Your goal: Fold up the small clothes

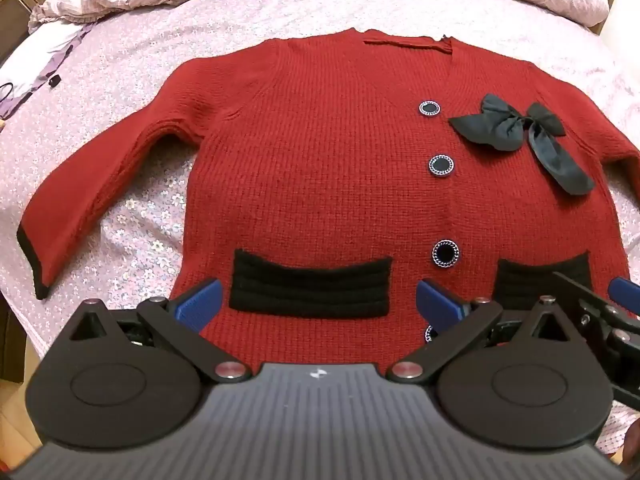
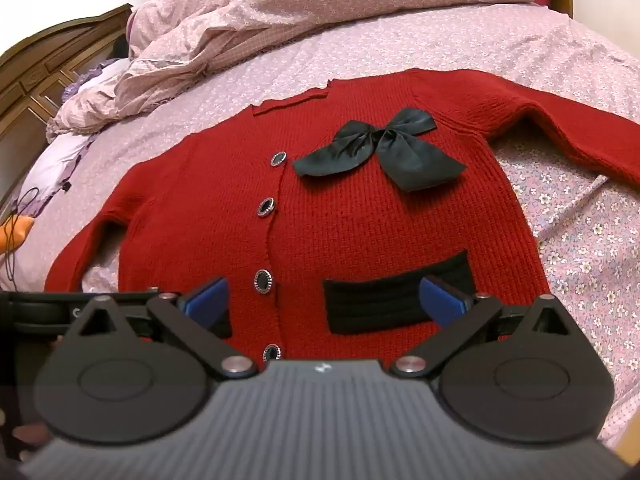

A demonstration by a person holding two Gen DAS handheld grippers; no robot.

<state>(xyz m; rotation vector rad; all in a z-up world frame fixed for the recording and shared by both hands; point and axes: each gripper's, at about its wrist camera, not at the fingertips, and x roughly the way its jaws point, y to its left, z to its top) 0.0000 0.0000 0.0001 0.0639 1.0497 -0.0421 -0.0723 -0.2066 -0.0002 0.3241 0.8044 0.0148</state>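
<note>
Both grippers, left (image 1: 318,306) and right (image 2: 324,304), hang spread wide and empty over the hem of the red cardigan (image 1: 332,168), which I see running lengthwise straight ahead, my left nearest its outflung sleeve (image 1: 84,200).

Floral bedsheet (image 2: 580,240), carved wooden headboard (image 2: 48,76)

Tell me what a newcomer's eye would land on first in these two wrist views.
First comes the red knit cardigan, spread flat and face up on the floral bedsheet, sleeves out to both sides. Next is the dark bow on its chest beside the row of dark buttons, with black pocket bands near the hem. Low in each view, the left hand-held gripper and right hand-held gripper hover open over the hem.
</note>
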